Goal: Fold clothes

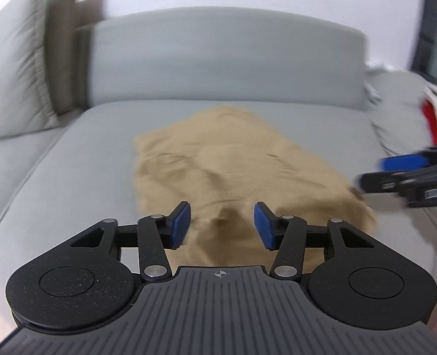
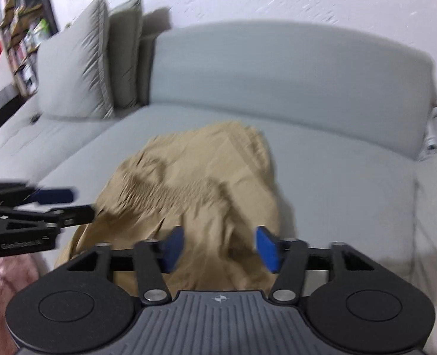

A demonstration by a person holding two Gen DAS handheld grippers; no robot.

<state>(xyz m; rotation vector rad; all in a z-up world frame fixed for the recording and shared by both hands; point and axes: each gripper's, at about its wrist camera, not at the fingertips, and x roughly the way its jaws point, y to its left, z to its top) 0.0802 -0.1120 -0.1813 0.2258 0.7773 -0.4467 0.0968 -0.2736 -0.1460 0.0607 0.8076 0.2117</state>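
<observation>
Tan cloth (image 1: 218,171) lies crumpled on the seat of a grey sofa (image 1: 224,59), near the front edge, with many wrinkles and a raised fold in the middle. The left gripper (image 1: 222,226) hangs over the near edge of the cloth; its blue pads (image 1: 180,226) are spread apart and nothing is pinched between them, only the cloth is seen below the gap. The right gripper (image 2: 221,248) is also above the near part of the cloth, with its pads spread and not pressing on anything. Each gripper shows in the other's view, at the side of the cloth. Grey cushions (image 2: 76,59) stand at the left end of the sofa. Behind them, far left, a shelf (image 2: 23,20) holds many items, too blurred to name. A white and red thing (image 1: 434,112) lies at the right end of the sofa, unclear.
</observation>
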